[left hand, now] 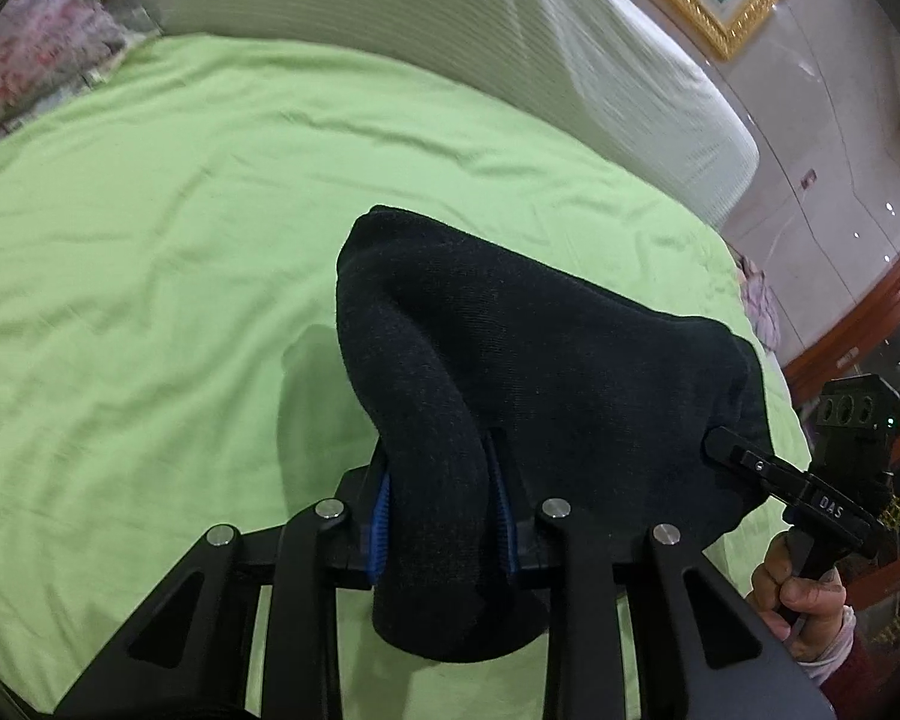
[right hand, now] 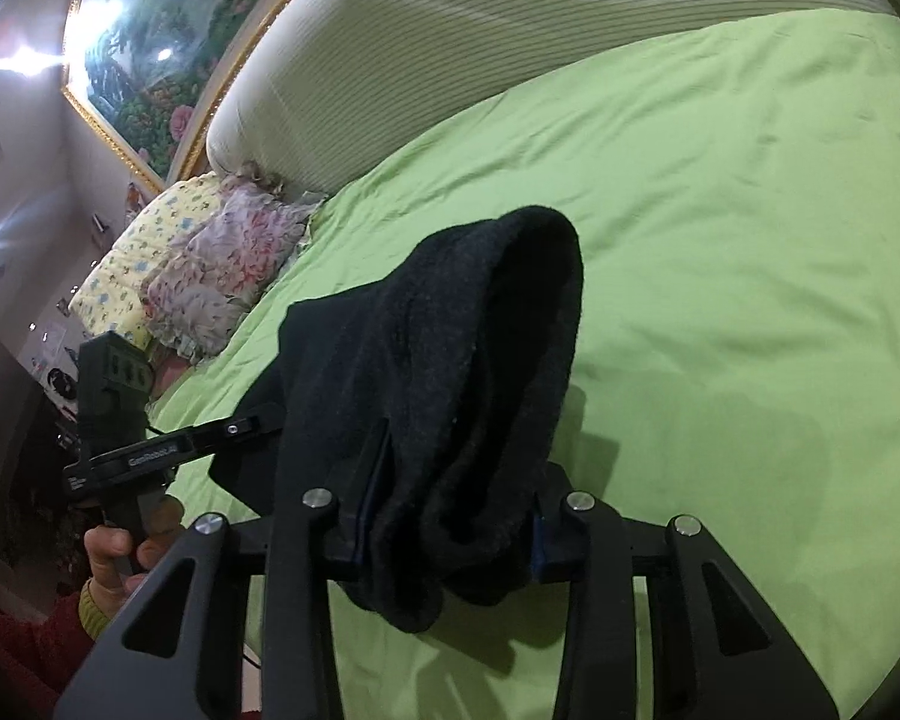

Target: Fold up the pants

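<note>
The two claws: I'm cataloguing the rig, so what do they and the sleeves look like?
Left claw: matte black linkage arms, silver pivot pins, blue ribbed pads. Right claw: the same, with "DAS" in white. Left sleeve: red over a yellow-green cuff. Right sleeve: dark red over pale pink.

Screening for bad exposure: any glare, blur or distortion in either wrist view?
Right wrist: blown-out glare on the framed painting at upper left. Left wrist: no glare; headboard slightly smeared. Both: strong fisheye curvature and dark corners; black pants lack detail.

Black knit pants (left hand: 510, 360) bunched, lifted above green bed
</note>
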Demonstrator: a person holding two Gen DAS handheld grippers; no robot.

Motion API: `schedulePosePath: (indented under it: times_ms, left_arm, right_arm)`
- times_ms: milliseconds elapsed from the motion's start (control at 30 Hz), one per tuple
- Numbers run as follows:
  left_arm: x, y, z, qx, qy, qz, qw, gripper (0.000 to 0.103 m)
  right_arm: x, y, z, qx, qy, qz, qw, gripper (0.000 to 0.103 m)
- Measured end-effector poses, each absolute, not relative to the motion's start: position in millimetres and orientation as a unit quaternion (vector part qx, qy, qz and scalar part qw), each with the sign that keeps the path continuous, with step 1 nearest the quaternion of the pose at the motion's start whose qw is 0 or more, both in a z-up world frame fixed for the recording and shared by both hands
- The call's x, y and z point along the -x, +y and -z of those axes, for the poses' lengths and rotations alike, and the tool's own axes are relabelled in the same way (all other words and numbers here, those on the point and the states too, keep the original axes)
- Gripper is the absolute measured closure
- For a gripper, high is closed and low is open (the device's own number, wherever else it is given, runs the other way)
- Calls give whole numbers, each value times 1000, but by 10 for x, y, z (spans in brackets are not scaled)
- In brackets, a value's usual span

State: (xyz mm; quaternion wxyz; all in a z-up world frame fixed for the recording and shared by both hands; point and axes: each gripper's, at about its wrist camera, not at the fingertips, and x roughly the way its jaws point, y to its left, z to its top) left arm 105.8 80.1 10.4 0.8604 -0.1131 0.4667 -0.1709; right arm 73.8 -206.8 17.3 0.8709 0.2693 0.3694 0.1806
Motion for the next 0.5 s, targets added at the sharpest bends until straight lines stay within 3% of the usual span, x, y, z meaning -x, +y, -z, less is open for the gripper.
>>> schedulePosePath:
  times_ms: [500]
  left_arm:
    - [-1544,1114,-141,117,465,115,870,75]
  right_arm:
    - [-1544,-1813,-124,-226,417,-205,856,64]
